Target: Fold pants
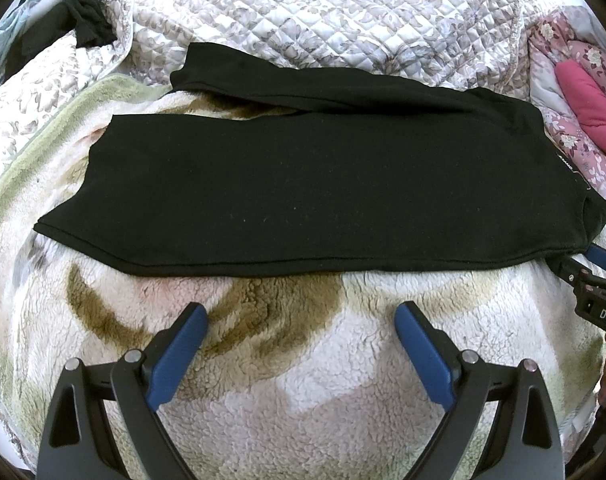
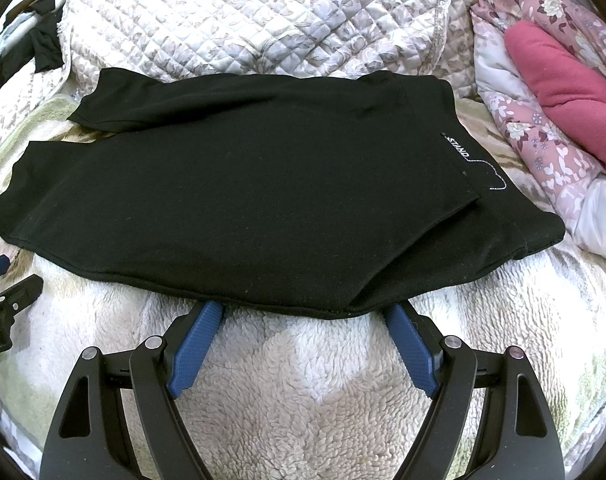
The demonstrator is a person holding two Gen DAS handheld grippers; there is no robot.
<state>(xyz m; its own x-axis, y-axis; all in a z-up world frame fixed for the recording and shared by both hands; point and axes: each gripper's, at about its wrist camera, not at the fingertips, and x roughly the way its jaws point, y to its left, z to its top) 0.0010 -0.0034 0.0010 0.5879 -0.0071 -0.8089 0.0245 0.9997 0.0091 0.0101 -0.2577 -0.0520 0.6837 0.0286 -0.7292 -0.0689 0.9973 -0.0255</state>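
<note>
Black pants (image 1: 295, 184) lie flat across a fluffy cream blanket (image 1: 287, 392), both legs running left and the waist to the right. The far leg angles away from the near one. My left gripper (image 1: 301, 316) is open, a little short of the near hem, with only blanket between its blue pads. In the right wrist view the pants (image 2: 243, 200) show a white "STAND" label (image 2: 459, 148) near the waist. My right gripper (image 2: 303, 311) is open with both fingertips at the near hem, their ends just under the cloth edge. It also shows as the right gripper (image 1: 599, 260) by the waist corner.
A quilted grey-white bedspread (image 2: 263, 20) lies bunched behind the pants. A pink floral duvet (image 2: 543, 152) and a magenta cushion (image 2: 563, 80) sit to the right. Dark clothes (image 1: 87, 24) hang at the far left. The left gripper (image 2: 7, 280) enters at the left edge.
</note>
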